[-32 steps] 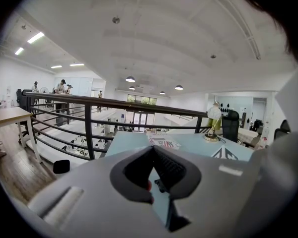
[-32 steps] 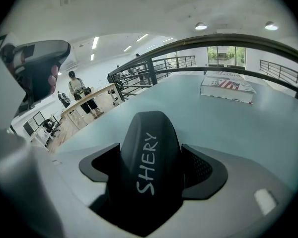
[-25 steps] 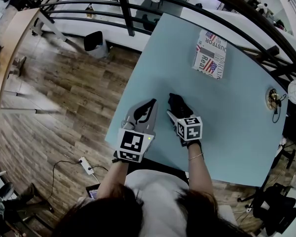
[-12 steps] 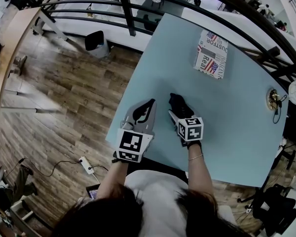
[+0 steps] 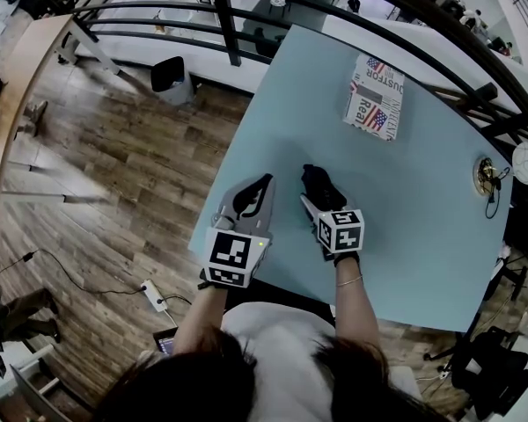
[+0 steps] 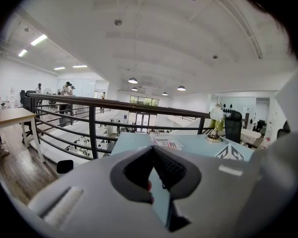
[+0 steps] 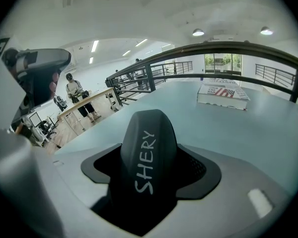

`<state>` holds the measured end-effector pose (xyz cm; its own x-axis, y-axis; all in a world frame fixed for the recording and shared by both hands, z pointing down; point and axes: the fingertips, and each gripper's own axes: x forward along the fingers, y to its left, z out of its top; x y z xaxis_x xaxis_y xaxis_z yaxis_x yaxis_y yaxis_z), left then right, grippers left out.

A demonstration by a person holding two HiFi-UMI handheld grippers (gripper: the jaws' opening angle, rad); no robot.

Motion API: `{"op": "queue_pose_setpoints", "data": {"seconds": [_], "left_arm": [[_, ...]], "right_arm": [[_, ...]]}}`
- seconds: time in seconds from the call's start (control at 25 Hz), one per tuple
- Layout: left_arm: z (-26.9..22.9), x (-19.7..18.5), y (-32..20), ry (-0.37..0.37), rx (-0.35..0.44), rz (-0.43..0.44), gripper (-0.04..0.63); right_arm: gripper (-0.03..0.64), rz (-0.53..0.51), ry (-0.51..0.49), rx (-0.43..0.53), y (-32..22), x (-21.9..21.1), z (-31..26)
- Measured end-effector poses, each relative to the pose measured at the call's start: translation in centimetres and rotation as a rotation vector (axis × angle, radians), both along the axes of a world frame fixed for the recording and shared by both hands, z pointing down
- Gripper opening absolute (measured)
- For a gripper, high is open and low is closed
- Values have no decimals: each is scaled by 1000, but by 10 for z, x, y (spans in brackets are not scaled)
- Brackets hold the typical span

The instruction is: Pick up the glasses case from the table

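Contact is on the right side: your right gripper (image 5: 320,192) has its two jaws around the black, rounded hard glasses case (image 7: 148,152) with the white word SHERY printed along its top. The jaws have just been closing, and in the right gripper view both of them lie against the long sides of the case, so the tool grips it. The rounded far end of the case stands out beyond the jaw tips. The case is at the near part of the light blue rectangular table (image 5: 405,236), close to the edge in front of you, and the gripper comes to it tilted downward. Whether the underside of the case touches the table, the views do not show. Your left gripper (image 5: 268,183) is just beside, to the left of the case and apart from it, over the left border of the table. Its jaws are together at the tips and nothing is between them. Well apart from both grippers, near the opposite edge of the table, lies a flat white cardboard box (image 5: 376,95) printed with American flags and dark letters. At the right edge of the table stands a small lamp with a brass-coloured foot (image 5: 486,175). Behind the table runs a black metal railing (image 5: 233,20), and on your left is a brown wooden plank floor (image 5: 114,165) with a black bin (image 5: 170,75) on it.
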<state>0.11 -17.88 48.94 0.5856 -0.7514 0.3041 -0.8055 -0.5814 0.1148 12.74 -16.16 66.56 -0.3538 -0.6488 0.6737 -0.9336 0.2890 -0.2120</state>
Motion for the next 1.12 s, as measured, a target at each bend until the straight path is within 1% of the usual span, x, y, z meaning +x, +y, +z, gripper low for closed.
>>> {"op": "queue_pose_setpoints", "data": {"seconds": [0.28, 0.6, 0.88, 1.12], "left_arm": [[0, -2, 2, -17, 16, -2, 55], [-25, 3, -1, -5, 58, -2, 55], [-49, 7, 1, 0, 110, 11, 55], [-65, 14, 4, -3, 151, 37, 55]], "right_arm": [[333, 7, -3, 55, -6, 2, -22], [333, 17, -7, 144, -13, 9, -61], [331, 36, -18, 253, -16, 14, -108], [331, 50, -9, 361, -13, 23, -154]]}}
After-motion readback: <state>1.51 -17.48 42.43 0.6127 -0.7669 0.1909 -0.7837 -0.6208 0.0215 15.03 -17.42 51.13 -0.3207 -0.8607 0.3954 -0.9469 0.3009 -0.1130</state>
